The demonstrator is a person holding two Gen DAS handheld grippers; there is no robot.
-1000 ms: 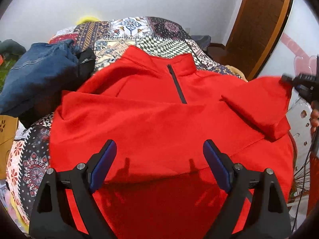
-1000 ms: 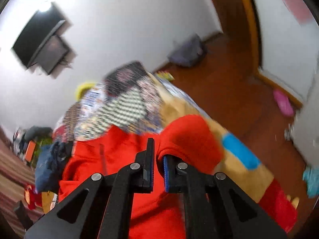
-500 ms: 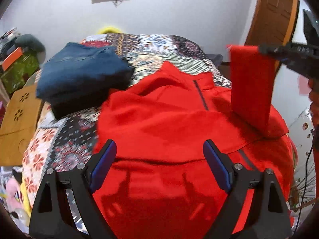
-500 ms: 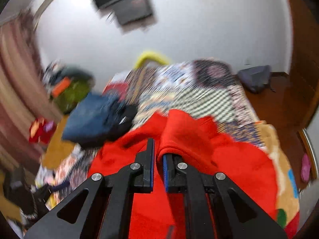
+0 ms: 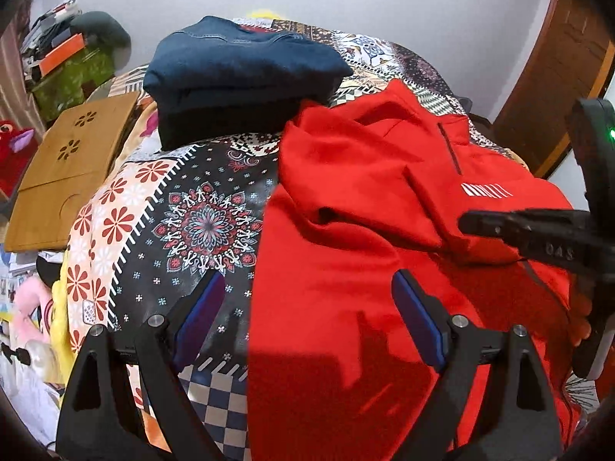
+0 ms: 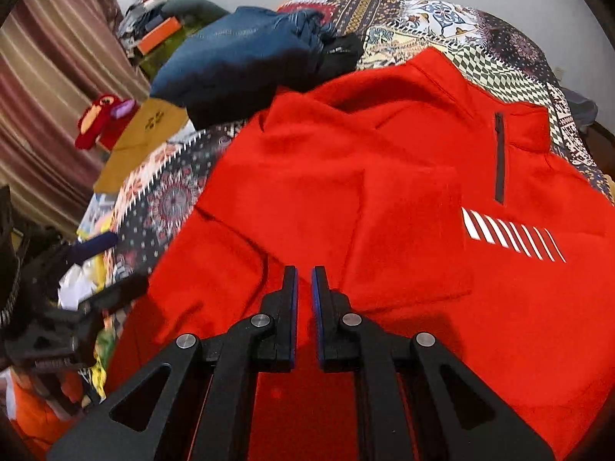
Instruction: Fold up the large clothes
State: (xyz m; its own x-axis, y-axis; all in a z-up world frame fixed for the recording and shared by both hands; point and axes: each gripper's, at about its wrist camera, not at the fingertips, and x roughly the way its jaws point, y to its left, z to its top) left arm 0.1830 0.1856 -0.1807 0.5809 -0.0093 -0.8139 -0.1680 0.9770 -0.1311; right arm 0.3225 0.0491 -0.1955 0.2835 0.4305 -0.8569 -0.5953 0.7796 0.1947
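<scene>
Fingers point(image 6: 292, 288) toward pullover point(image 6: 403, 192) collar point(image 6: 511, 126)

The left gripper point(image 5: 307, 311) hovers, jaws wide apart, over the red pullover's point(image 5: 365, 230) left edge on the patterned bed point(image 5: 184, 207); the right gripper point(image 5: 467, 223) apparently touches its folded sleeve.
</scene>
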